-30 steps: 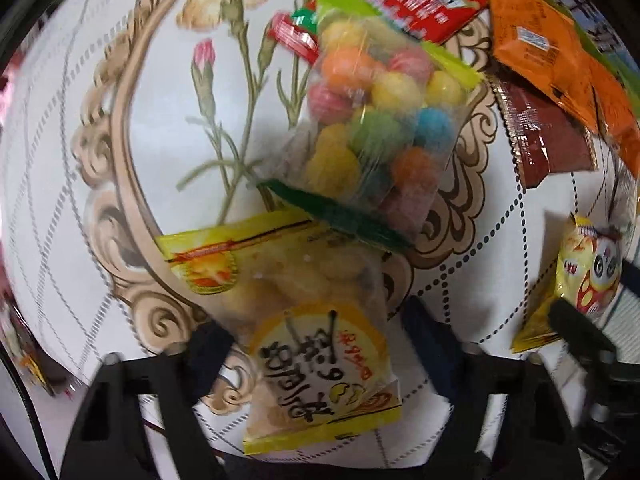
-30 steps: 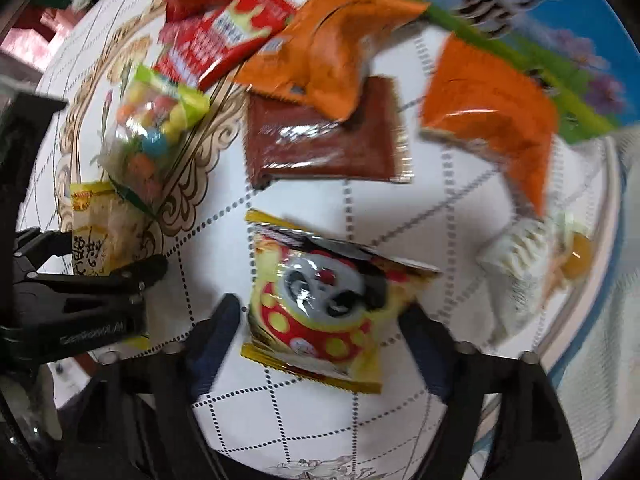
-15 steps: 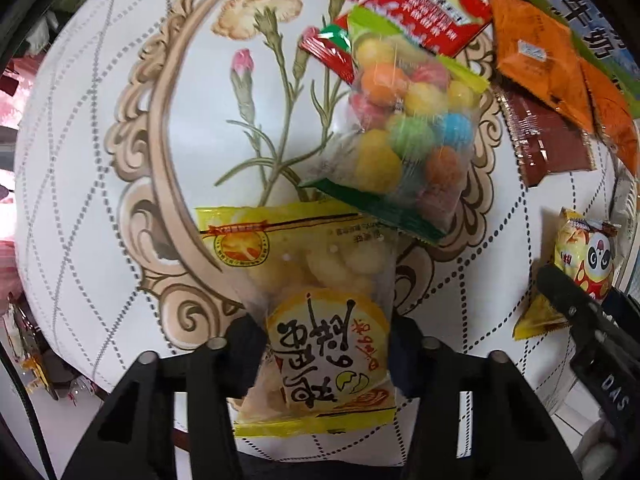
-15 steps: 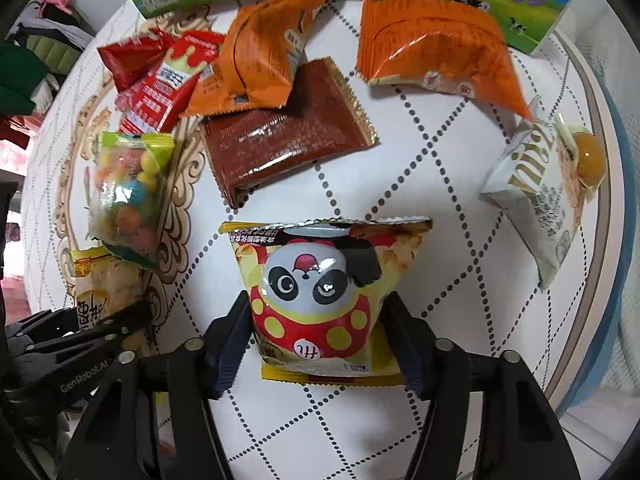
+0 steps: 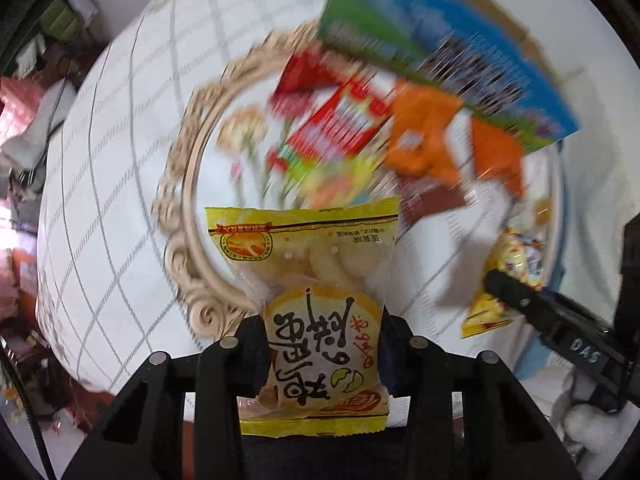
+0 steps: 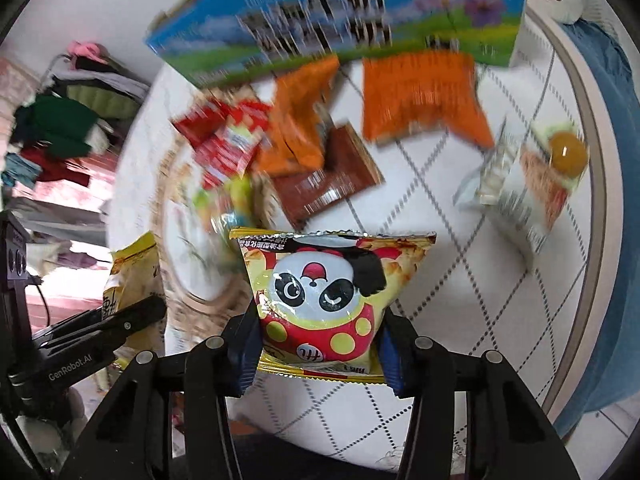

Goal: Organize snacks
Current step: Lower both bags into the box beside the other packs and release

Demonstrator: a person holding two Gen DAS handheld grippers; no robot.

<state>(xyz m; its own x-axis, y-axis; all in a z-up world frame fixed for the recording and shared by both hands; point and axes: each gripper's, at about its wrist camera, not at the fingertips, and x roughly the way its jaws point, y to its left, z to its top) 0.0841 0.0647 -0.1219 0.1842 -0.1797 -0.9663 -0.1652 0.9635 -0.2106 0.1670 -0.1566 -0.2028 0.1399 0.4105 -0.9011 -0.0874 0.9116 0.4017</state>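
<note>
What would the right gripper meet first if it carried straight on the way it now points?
Probably the brown packet on the tablecloth, beyond the panda bag that the right gripper grips; blur leaves depth uncertain.

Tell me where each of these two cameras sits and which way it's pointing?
Left wrist: sits on the left gripper, looks steeply down its fingers at the table; its jaws, just closed, pinch a yellow packet; the right gripper shows too.
Right wrist: sits on the right gripper, looks down at the table; its jaws, closing in, clamp a panda packet; the left gripper shows.
Both share: the box, orange packets, each other's gripper and packet.
</note>
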